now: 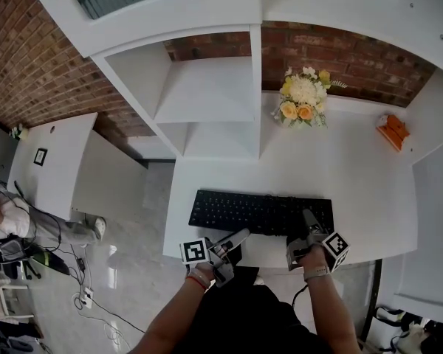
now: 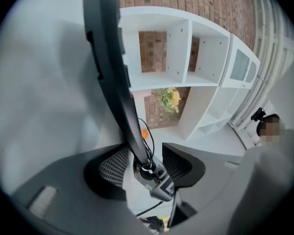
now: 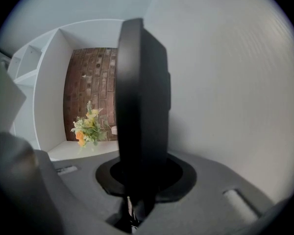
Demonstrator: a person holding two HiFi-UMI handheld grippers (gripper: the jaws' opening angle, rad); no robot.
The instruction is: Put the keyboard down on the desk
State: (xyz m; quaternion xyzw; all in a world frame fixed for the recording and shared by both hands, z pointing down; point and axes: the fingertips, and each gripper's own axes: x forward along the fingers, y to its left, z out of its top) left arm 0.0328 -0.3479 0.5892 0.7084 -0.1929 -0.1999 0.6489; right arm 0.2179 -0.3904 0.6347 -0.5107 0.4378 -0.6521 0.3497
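A black keyboard (image 1: 260, 212) lies flat on the white desk (image 1: 362, 190), close to its front edge. My right gripper (image 1: 308, 224) is shut on the keyboard's front right part; in the right gripper view the keyboard (image 3: 142, 106) runs edge-on between the jaws of the right gripper (image 3: 137, 199). My left gripper (image 1: 238, 242) stands open at the keyboard's front left. In the left gripper view the keyboard's edge (image 2: 115, 77) runs between the spread pads (image 2: 113, 166) of the left gripper (image 2: 146, 168) with a gap on each side. The right gripper (image 2: 159, 182) shows beyond.
A bunch of yellow and white flowers (image 1: 303, 98) stands at the desk's back against the brick wall. An orange object (image 1: 393, 130) lies at the back right. White open shelves (image 1: 207, 102) rise at the back left. A person (image 1: 15, 220) is on the floor far left.
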